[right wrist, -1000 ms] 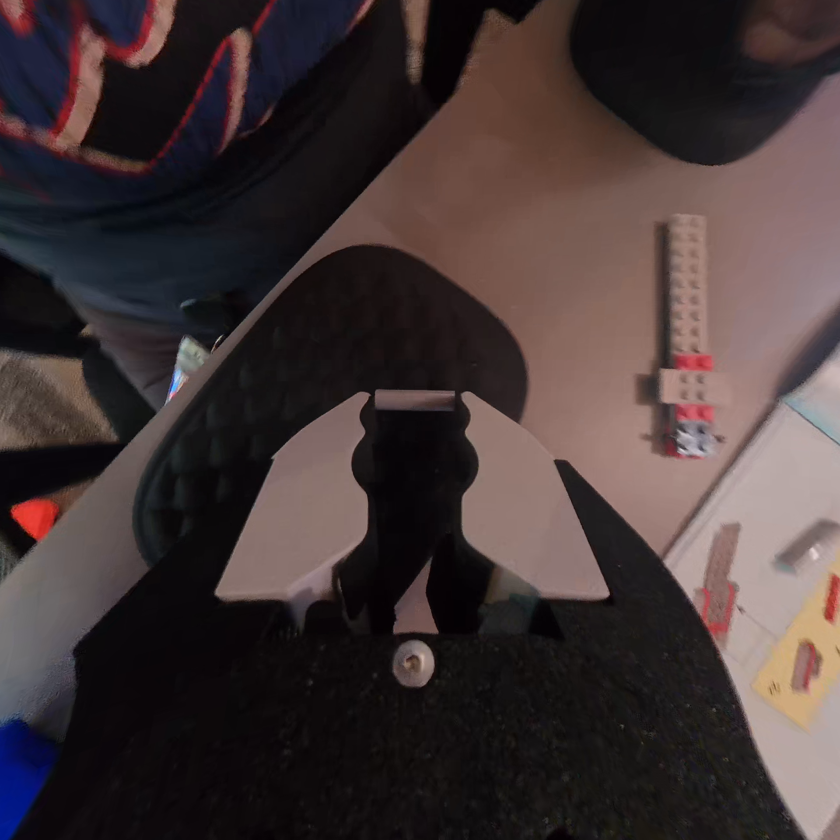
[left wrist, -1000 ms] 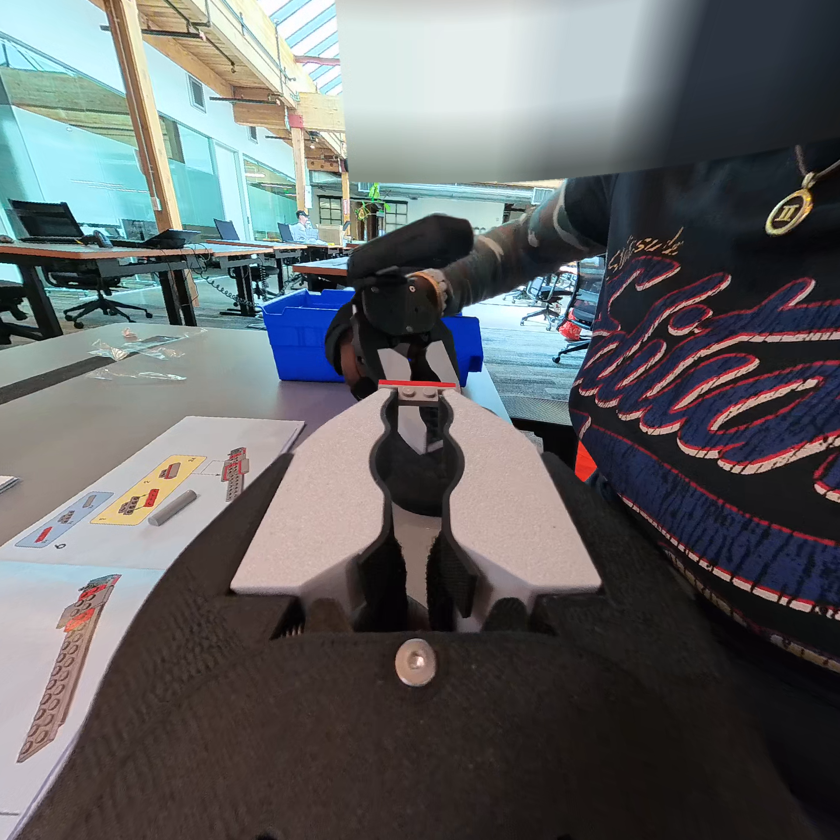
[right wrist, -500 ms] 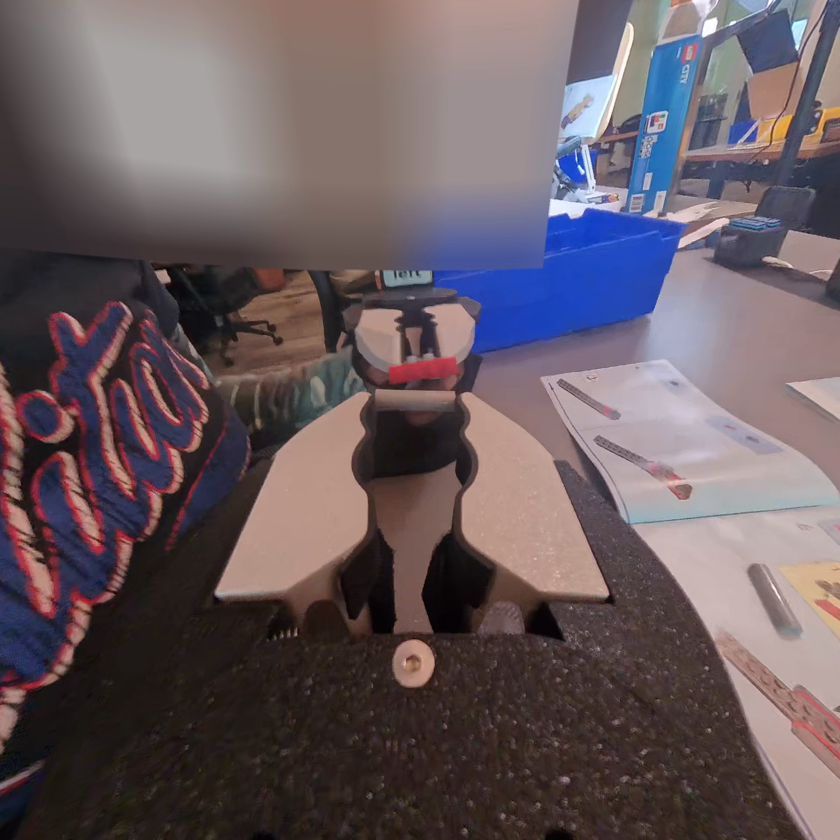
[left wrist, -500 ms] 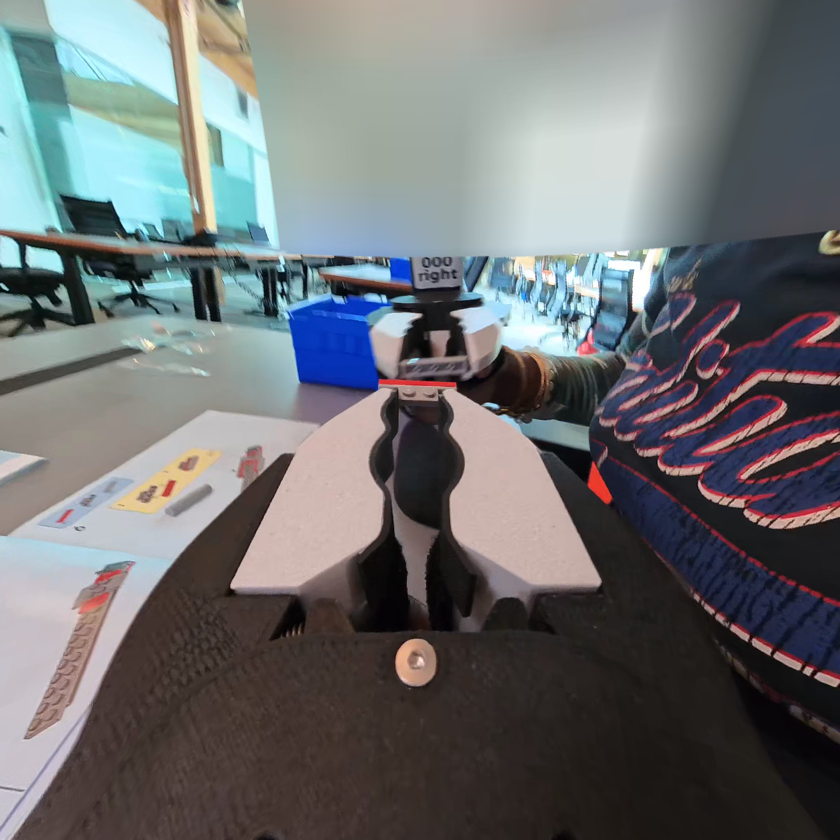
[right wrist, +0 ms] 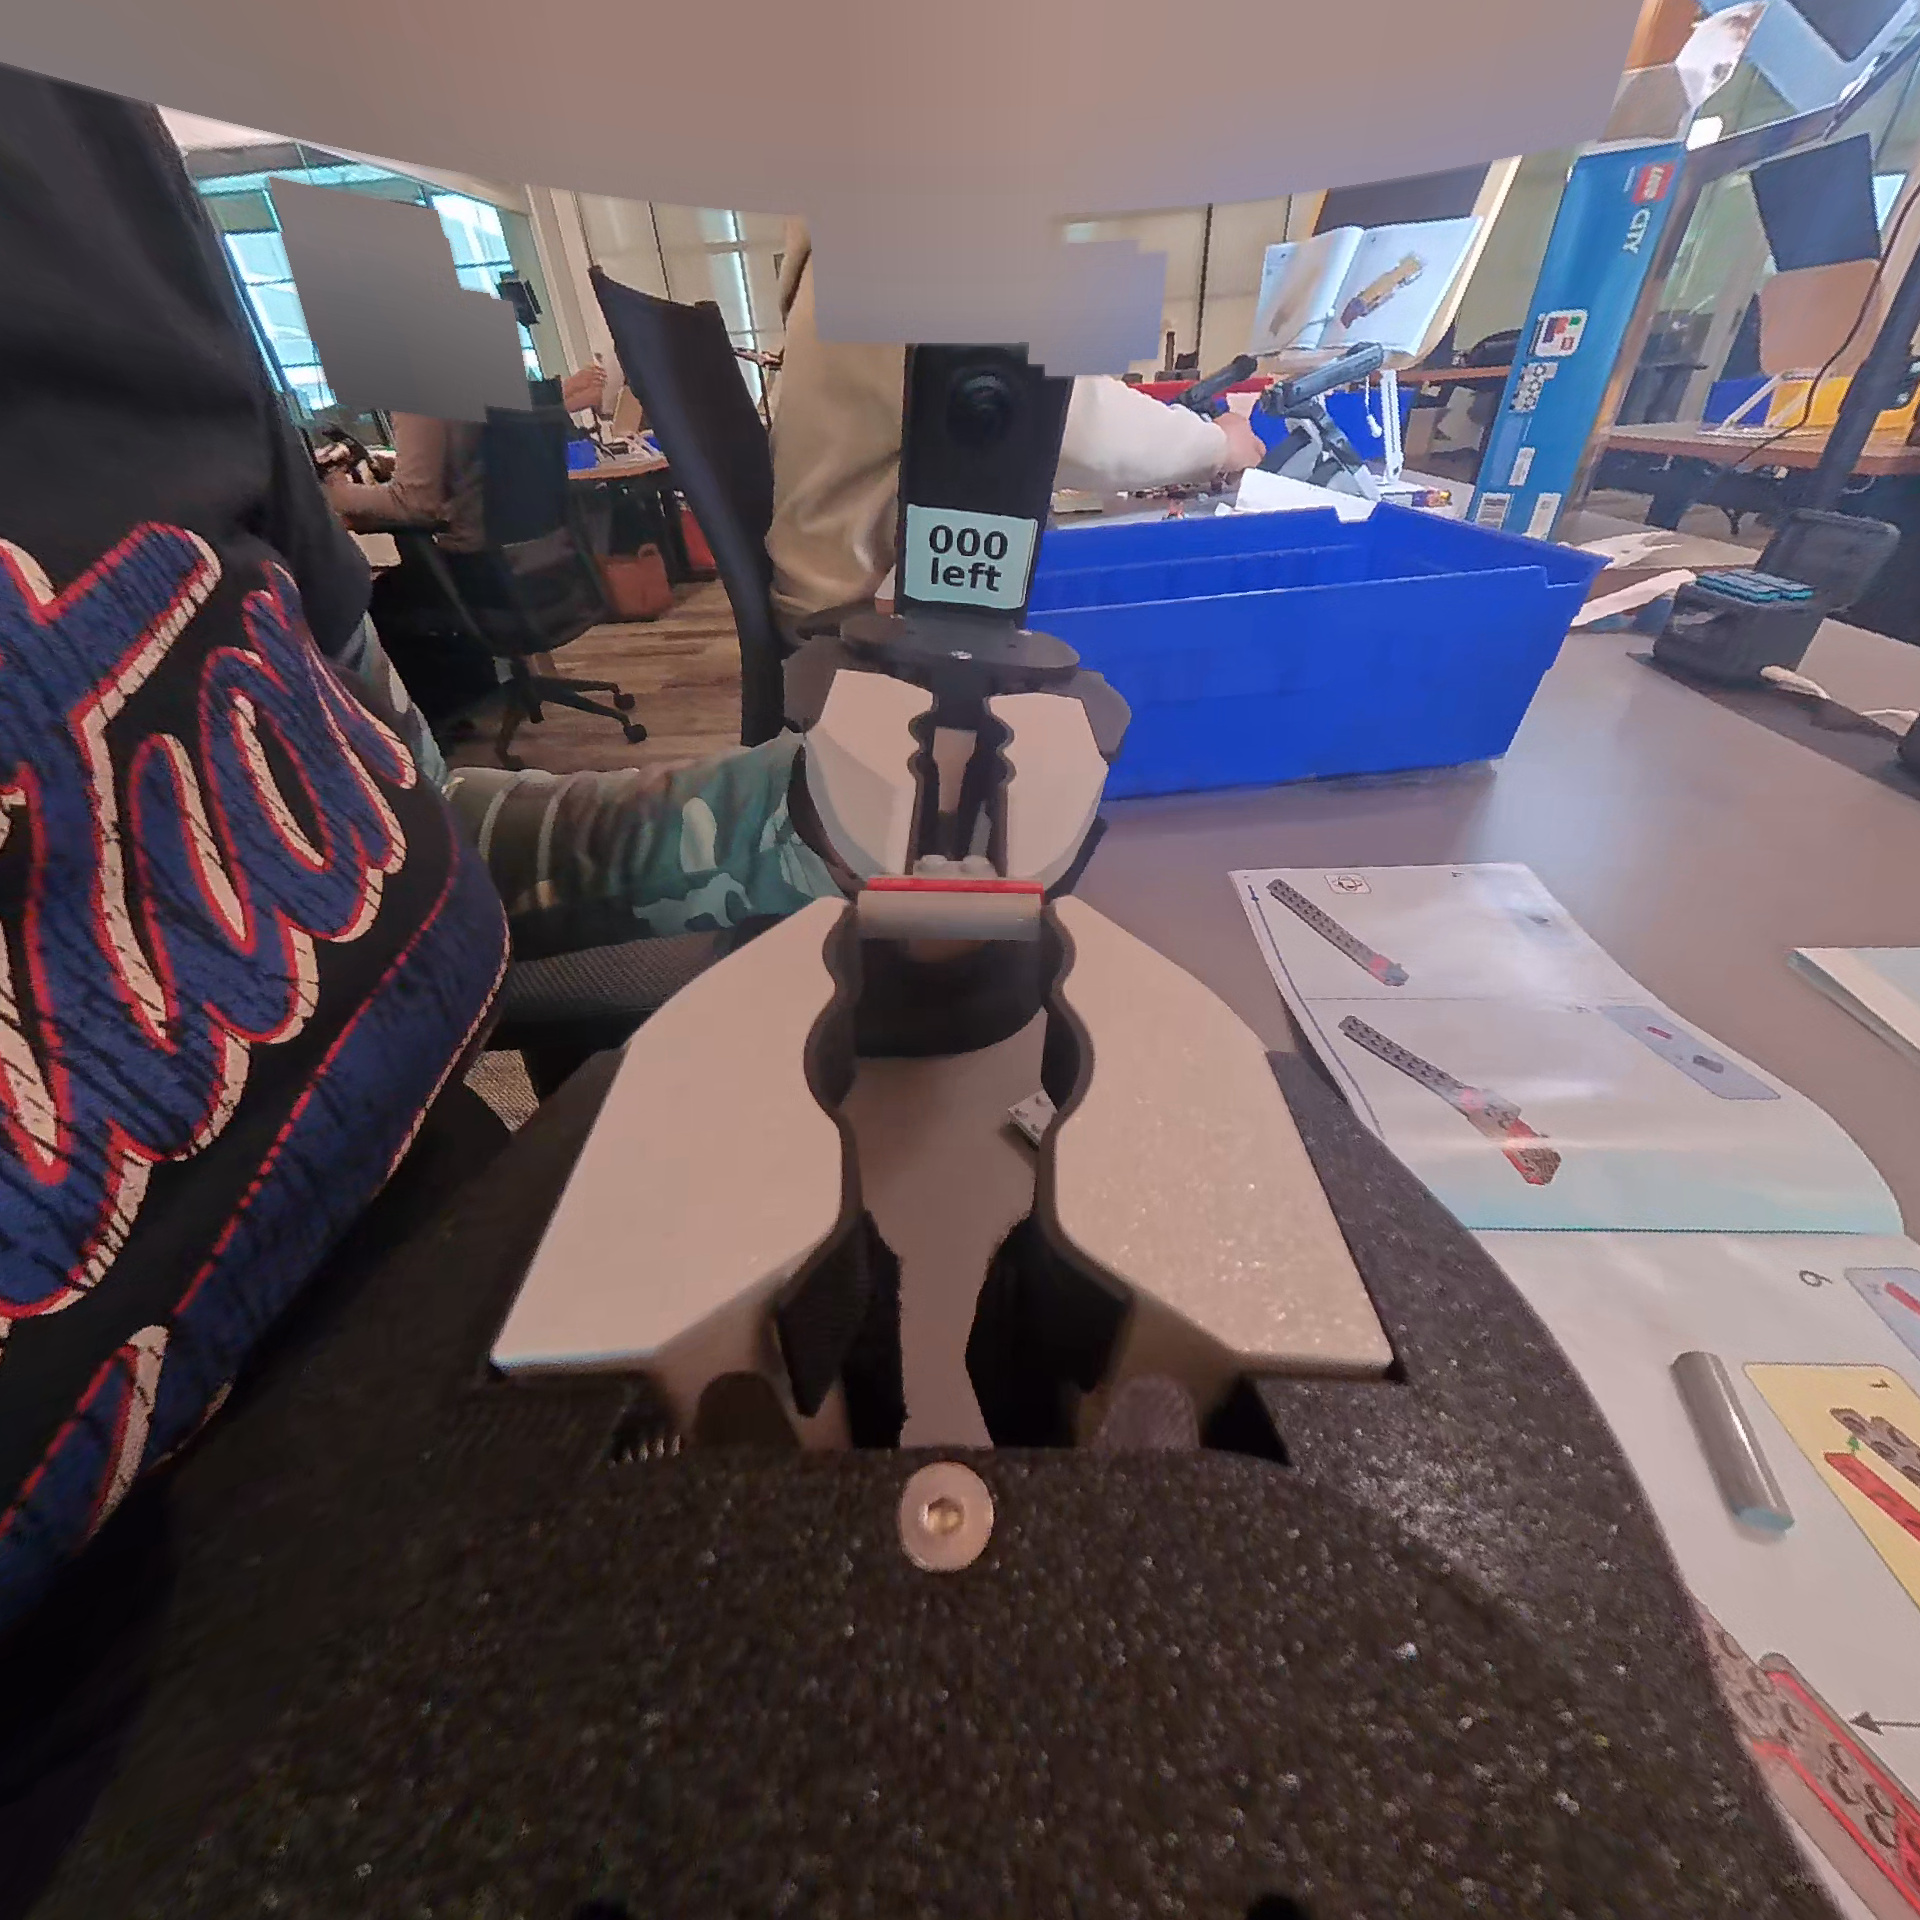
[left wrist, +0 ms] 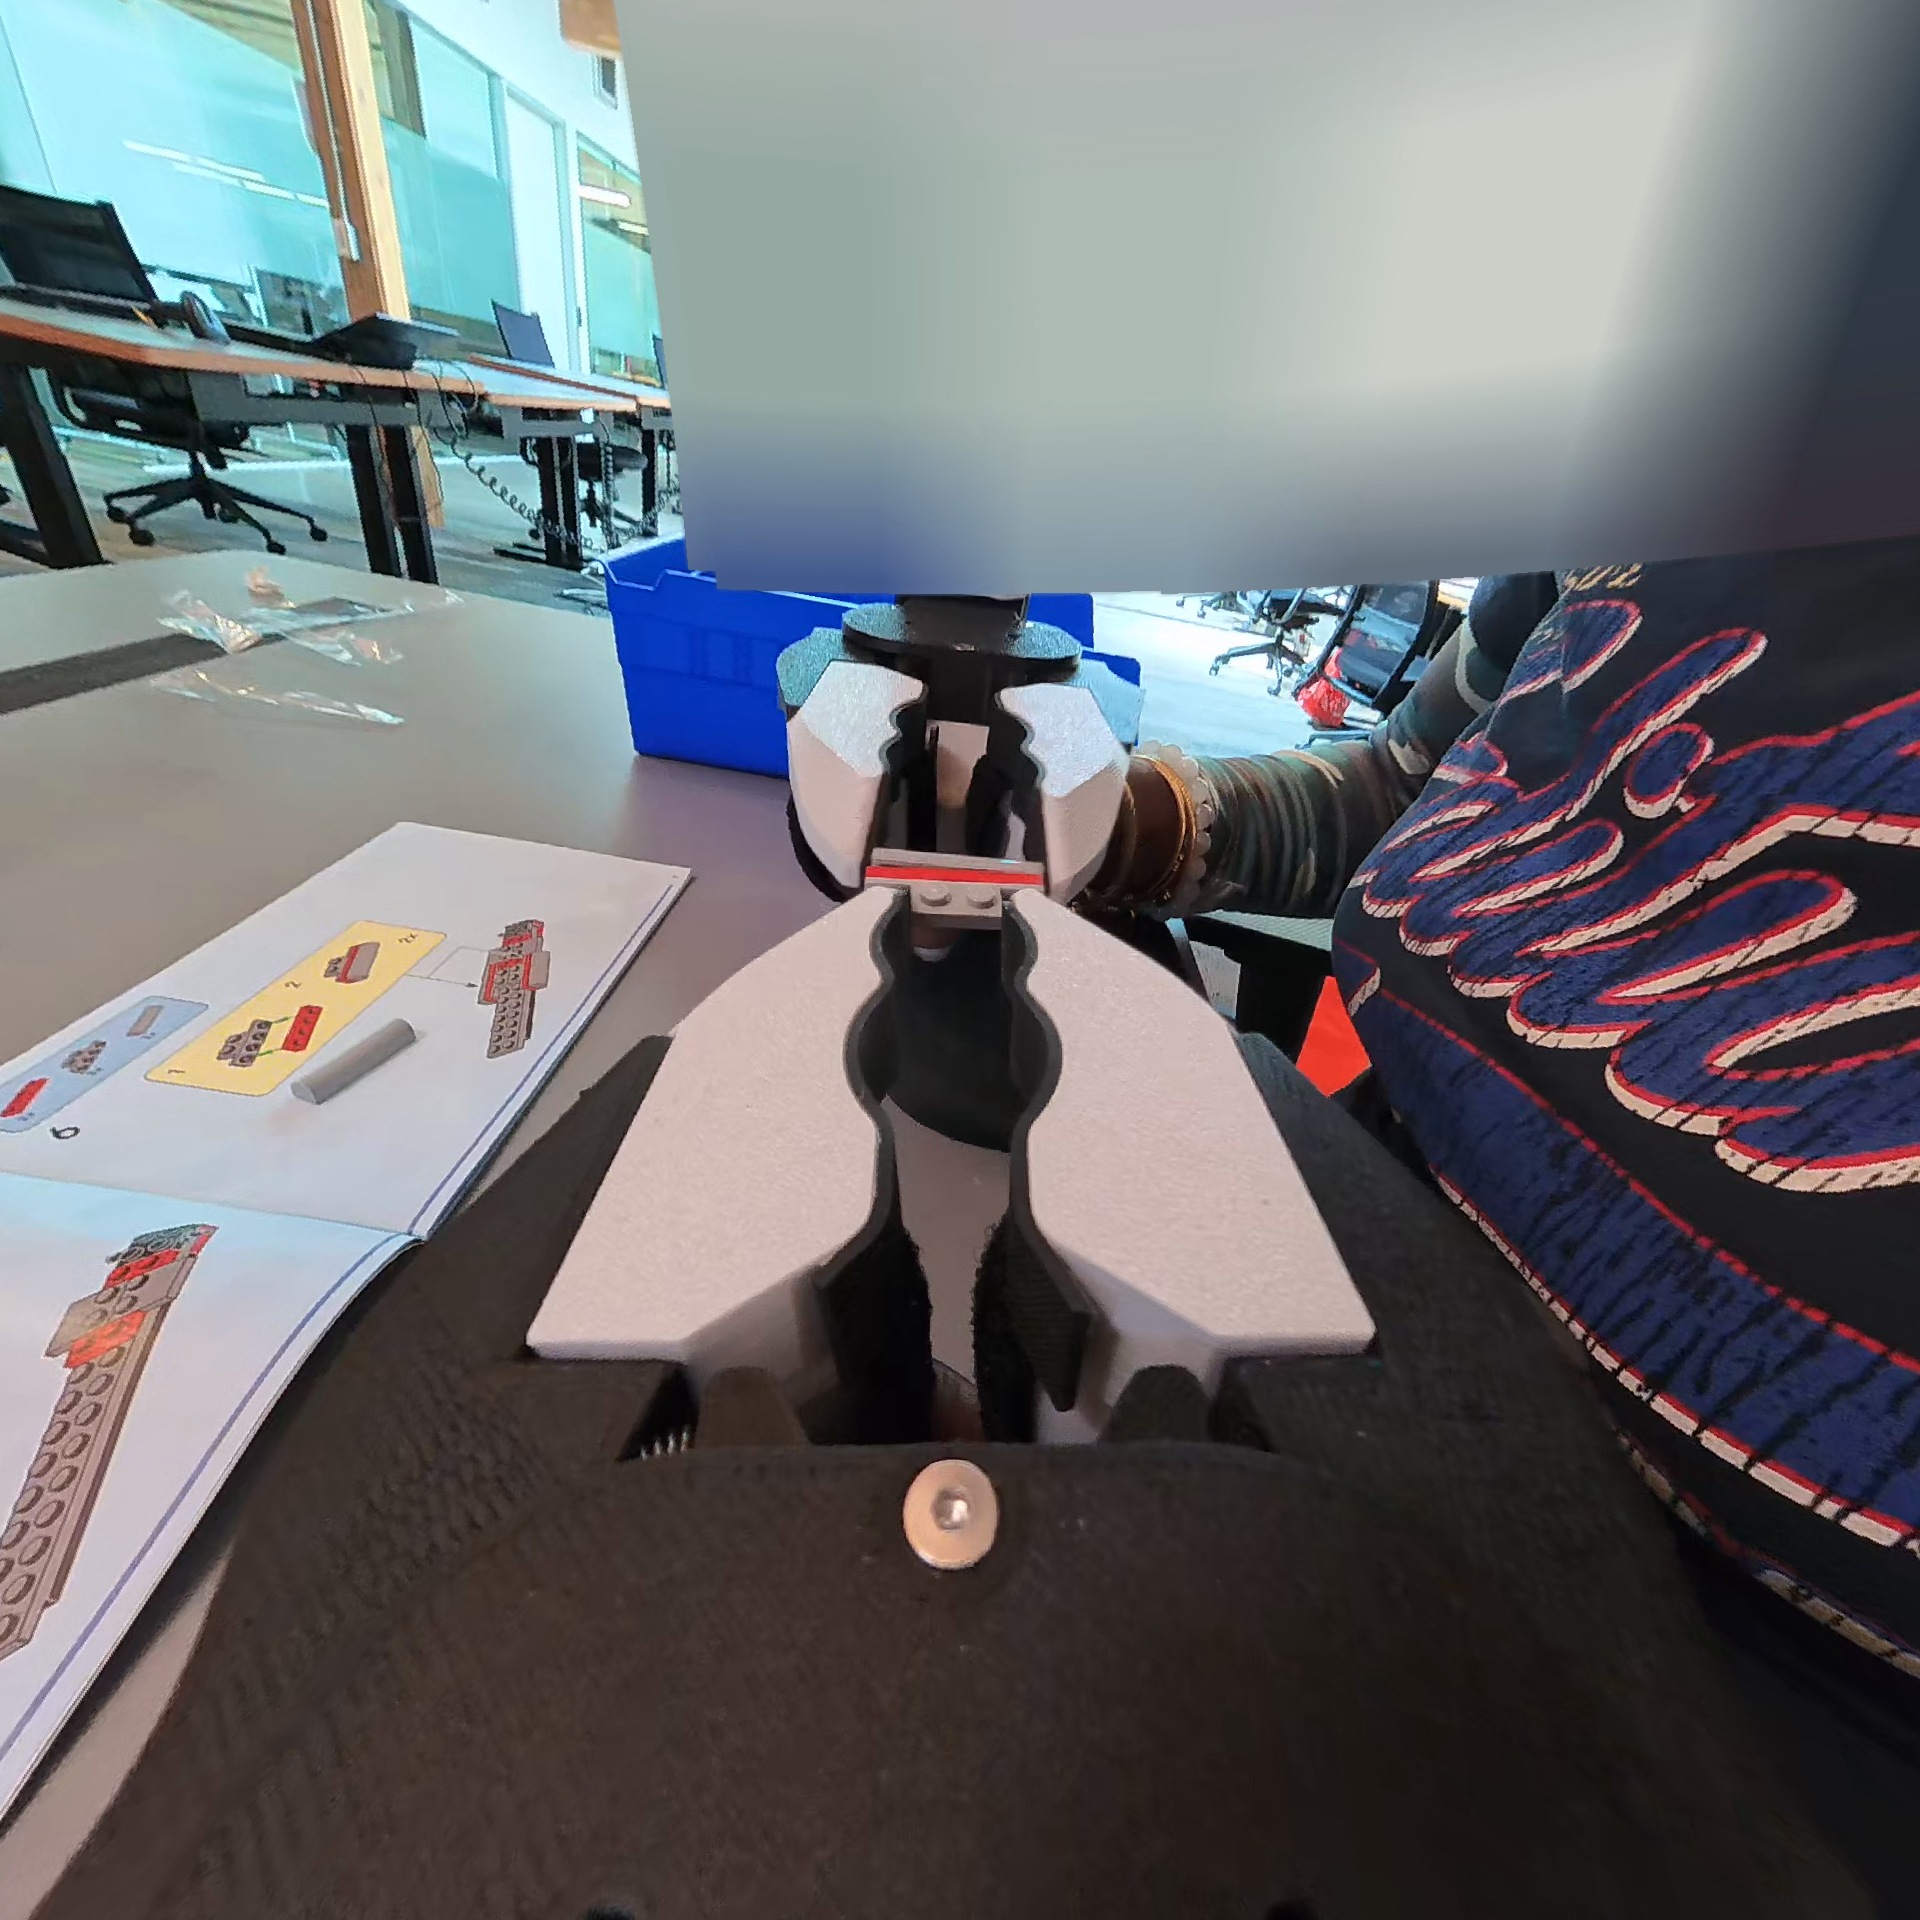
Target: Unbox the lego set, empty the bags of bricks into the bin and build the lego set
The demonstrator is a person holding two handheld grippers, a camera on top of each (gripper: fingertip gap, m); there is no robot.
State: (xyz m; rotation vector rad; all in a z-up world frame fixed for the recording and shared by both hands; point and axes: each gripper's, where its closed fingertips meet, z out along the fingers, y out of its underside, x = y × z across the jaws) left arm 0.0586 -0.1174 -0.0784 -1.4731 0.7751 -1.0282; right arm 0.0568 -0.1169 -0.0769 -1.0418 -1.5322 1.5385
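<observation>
Above the table (left wrist: 312,769), the left claw (left wrist: 954,914) is closed on a small grey plate (left wrist: 956,900), and the right claw (right wrist: 948,920) is closed on a grey-and-red piece (right wrist: 951,906), tip to tip. The booklet (left wrist: 395,1039) lies open at nine o'clock and the blue bin (right wrist: 1299,665) at twelve, so unboxing looks done and building seems at an early stage.

The left gripper (left wrist: 951,914) has matt, grainy grey plastic fingers (left wrist: 758,1122) in a rough black foam-like body. The instruction booklet (left wrist: 343,1039) at left is smooth, slightly glossy paper. The bin (right wrist: 1299,665) is glossy blue plastic; the bench (left wrist: 208,758) is smooth matt grey.
</observation>
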